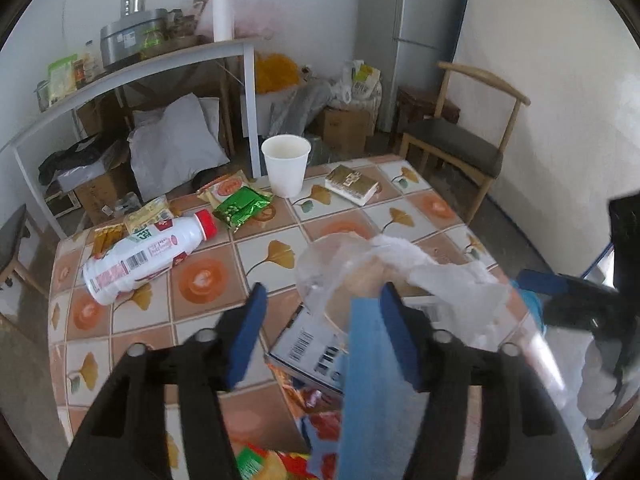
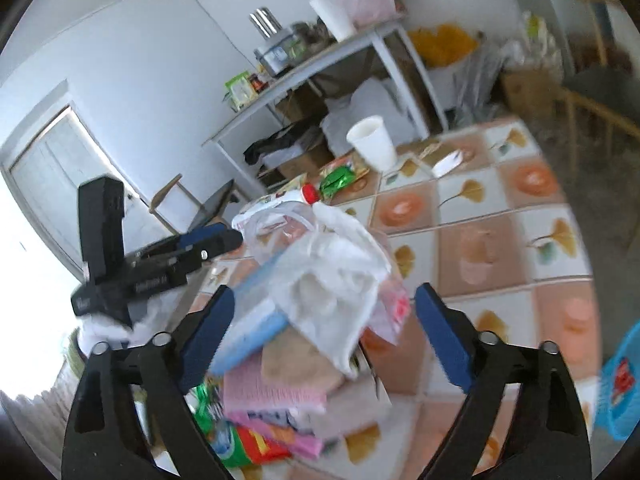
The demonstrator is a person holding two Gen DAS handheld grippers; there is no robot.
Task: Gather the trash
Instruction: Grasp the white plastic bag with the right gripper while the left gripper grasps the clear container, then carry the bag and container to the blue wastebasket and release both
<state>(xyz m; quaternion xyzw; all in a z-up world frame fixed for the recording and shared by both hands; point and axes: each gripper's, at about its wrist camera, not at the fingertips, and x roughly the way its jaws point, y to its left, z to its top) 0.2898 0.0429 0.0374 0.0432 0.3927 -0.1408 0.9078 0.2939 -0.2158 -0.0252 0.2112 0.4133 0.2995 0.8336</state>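
Left wrist view: paper cup (image 1: pixel 285 165) stands upright on table (image 1: pixel 420 208).

Left wrist view: the clear plastic bag (image 1: pixel 344 264) and white crumpled wrapper (image 1: pixel 452 276) are motion-blurred; cannot tell whether the left claw (image 1: pixel 322 312) presses on the bag. A blue strip (image 1: pixel 364 380) covers part of the barcoded box (image 1: pixel 308 344). The snack packets (image 1: pixel 296 456) at the near table (image 1: pixel 280 216) edge are cut off by the frame.

Right wrist view: the trash pile (image 2: pixel 320 280) is smeared and its labels unreadable. The blue basket (image 2: pixel 620 380) is cut by the right edge. The items on the far shelf (image 2: pixel 280 88) are too small to identify.
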